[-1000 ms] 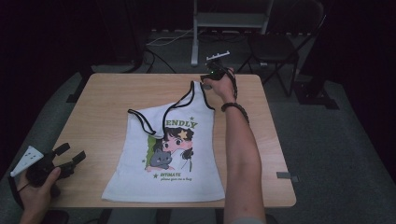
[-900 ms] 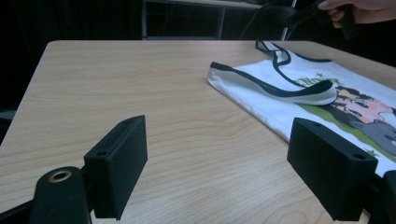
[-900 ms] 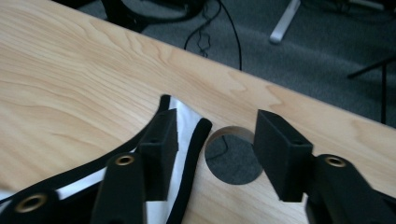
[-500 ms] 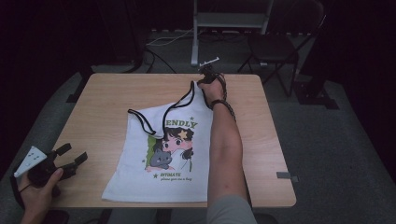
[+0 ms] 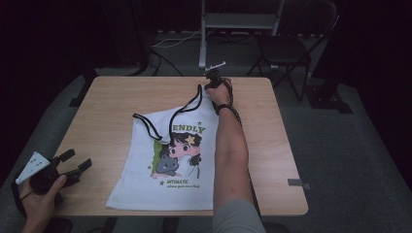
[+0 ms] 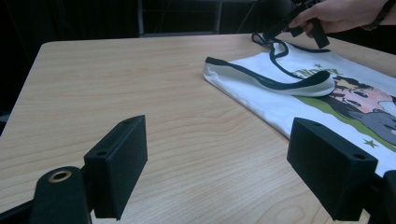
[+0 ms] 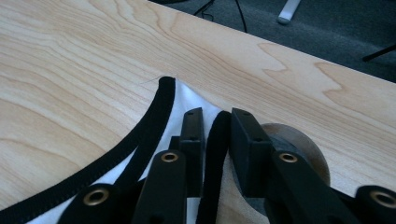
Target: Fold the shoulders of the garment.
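Two black two-jaw grippers work over a light wooden table [image 5: 97, 107]. Nearest, the left gripper [image 5: 73, 162] rests at the table's front left corner, its jaws spread wide with nothing between them. Beyond it lies a white sleeveless top [image 5: 165, 165] with black trim and a cartoon print. Farthest, the right gripper [image 7: 215, 140] has just been closing and pinches the top's black-trimmed shoulder strap [image 7: 215, 154] near the far edge.
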`<state>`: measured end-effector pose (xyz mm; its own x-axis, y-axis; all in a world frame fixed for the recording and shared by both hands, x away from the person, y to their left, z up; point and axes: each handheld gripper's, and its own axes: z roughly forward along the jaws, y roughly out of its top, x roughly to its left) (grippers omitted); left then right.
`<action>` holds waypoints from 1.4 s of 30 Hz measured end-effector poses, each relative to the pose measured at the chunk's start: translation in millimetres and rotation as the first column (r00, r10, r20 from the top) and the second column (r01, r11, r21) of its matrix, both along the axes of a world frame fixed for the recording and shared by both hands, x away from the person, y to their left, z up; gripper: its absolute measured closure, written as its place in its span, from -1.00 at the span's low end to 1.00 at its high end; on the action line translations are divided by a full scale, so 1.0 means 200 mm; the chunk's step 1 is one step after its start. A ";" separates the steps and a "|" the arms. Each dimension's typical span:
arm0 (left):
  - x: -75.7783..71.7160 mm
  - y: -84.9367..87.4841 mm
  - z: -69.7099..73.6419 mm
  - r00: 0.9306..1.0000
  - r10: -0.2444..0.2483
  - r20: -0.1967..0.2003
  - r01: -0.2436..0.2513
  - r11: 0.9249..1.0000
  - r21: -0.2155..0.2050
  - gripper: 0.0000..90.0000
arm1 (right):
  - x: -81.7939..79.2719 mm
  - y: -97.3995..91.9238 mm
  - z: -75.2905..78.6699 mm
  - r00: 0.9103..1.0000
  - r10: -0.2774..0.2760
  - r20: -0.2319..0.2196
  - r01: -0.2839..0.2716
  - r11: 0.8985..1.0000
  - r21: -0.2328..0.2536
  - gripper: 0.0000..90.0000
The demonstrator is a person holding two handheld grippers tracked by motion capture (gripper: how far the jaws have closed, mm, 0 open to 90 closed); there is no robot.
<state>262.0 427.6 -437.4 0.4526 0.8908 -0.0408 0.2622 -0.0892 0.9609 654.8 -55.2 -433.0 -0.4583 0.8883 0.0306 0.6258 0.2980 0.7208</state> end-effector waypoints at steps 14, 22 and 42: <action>0.00 0.00 0.00 1.000 -0.008 -0.001 0.008 1.000 0.002 -0.56 | -0.10 -0.03 0.09 0.996 0.059 0.066 -0.069 0.985 0.158 0.87; 0.00 -0.02 0.00 1.000 -0.014 -0.007 0.015 1.000 0.022 -0.56 | -0.21 -0.05 0.14 0.990 0.095 0.107 -0.112 0.980 0.165 0.87; 0.00 -0.02 0.00 1.000 -0.019 -0.005 0.019 0.999 0.031 -0.56 | -0.36 0.00 0.17 0.985 0.092 0.146 -0.119 0.976 0.184 0.87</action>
